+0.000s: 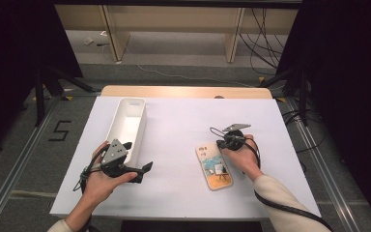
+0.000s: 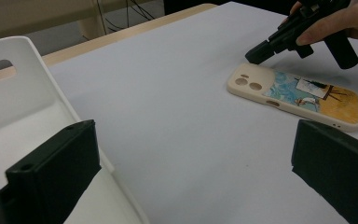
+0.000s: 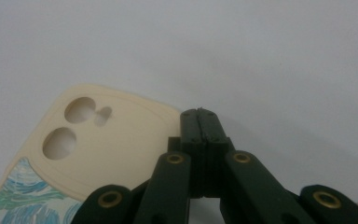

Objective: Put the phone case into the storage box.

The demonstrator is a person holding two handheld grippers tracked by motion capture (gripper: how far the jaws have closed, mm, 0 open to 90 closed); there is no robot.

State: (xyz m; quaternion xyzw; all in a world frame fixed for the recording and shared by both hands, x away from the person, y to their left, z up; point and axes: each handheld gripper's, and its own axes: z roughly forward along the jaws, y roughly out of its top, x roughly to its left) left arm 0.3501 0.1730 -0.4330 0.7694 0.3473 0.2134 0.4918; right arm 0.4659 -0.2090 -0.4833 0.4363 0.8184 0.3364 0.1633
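1. My left gripper (image 1: 142, 172) sits near the surface's (image 1: 183, 121) near-left corner, jaws released and holding nothing.
2. The phone case (image 1: 214, 166) lies flat toward the near-right edge.
3. My right gripper (image 1: 221, 144), jaws clenched together on nothing, tips at the case's far camera-hole corner.
4. The white bin (image 1: 136, 108) runs toward the far-left.

A white sheet (image 1: 183, 145) covers most of a wooden table (image 1: 186, 91), whose bare edge shows along the far side, at the centre of the high view. Beyond it, at the top, pale wooden furniture legs (image 1: 116, 31) stand on a grey floor (image 1: 183, 53). Black cables (image 1: 263, 34) hang at the upper right. A black "5" (image 1: 60, 130) is marked on the floor at the left, beside a metal rail (image 1: 14, 164).
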